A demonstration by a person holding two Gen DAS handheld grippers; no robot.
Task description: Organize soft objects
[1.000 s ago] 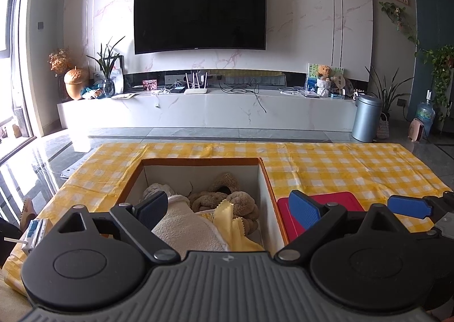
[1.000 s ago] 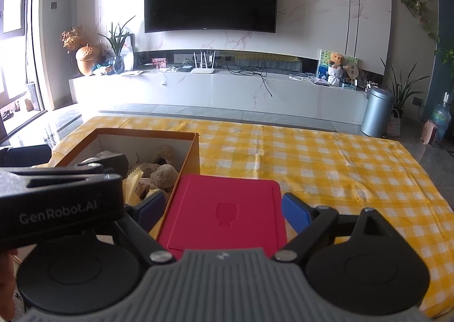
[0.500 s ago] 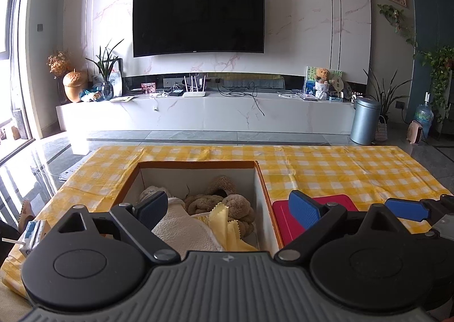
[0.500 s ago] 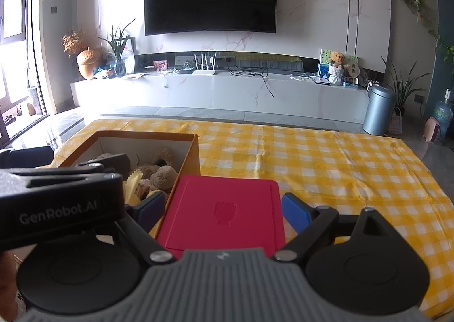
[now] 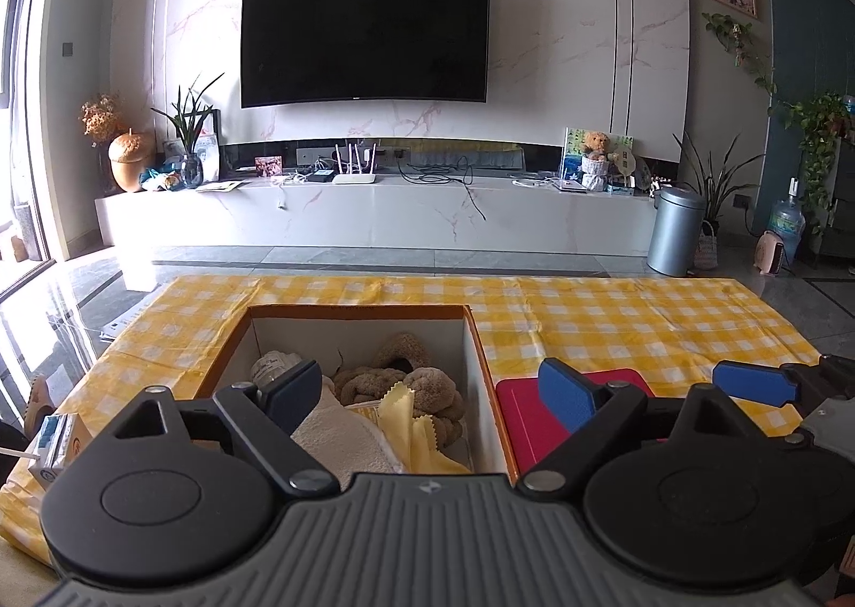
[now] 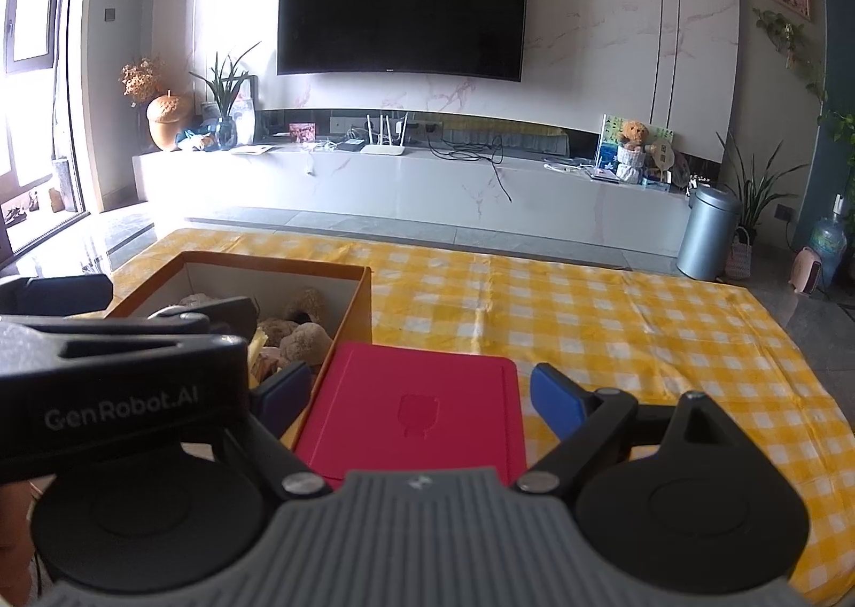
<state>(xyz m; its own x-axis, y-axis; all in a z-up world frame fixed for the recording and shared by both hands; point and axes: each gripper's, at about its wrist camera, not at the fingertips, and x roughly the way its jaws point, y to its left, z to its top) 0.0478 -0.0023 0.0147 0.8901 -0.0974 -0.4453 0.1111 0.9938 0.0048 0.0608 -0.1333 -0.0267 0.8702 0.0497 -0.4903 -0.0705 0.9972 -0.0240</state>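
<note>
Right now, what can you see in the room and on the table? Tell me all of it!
box: 1, orange outside, white inside, open, on the tablecloth
soft things in the box: several, brown plush, white towel, yellow cloth; exact count hidden
lid: 1, red, flat on the tablecloth, right of the box
tablecloth: 1, yellow and white checks
small carton: 1, orange and blue, table's left edge
TV: 1, black, on the wall
teddy bear: 1, brown, on the TV shelf
bin: 1, silver, on the floor
left gripper: open, over the box
right gripper: open, over the lid
</note>
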